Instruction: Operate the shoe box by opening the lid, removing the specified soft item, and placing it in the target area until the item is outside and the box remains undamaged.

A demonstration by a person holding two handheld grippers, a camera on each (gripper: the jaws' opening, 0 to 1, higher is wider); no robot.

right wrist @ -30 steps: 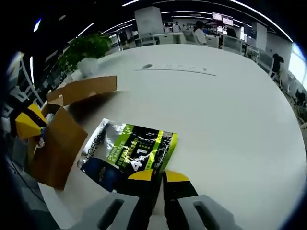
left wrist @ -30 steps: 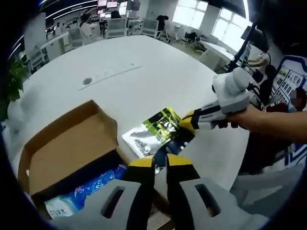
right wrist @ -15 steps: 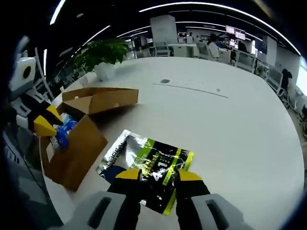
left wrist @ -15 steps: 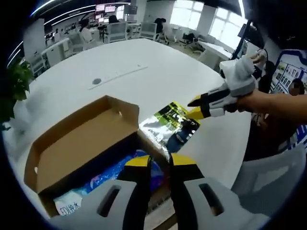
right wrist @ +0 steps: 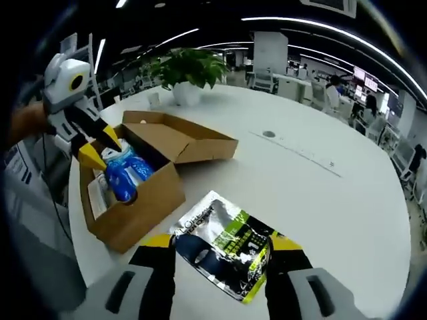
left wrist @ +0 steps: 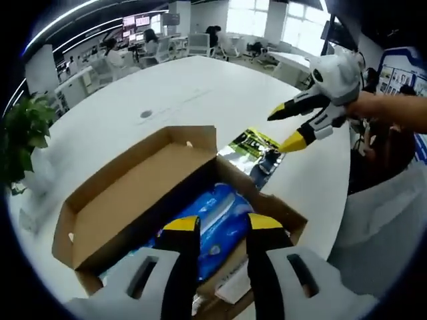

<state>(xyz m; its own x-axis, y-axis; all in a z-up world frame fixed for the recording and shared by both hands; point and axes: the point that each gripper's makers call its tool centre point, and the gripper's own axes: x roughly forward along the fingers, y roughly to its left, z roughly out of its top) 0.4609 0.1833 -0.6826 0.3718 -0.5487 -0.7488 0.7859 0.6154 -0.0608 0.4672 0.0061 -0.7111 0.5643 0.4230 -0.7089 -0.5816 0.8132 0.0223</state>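
My right gripper (right wrist: 220, 248), jaws apart, hovers directly over the green foil pouch (right wrist: 223, 243) lying flat on the table (right wrist: 320, 193) beside the open shoe box (right wrist: 143, 177), while my open left gripper (left wrist: 223, 230) hangs above the blue pack (left wrist: 213, 227) inside.

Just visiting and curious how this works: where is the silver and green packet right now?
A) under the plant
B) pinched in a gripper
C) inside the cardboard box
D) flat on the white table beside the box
D: the packet lies on the white table next to the open shoe box, and the right gripper is open over it.
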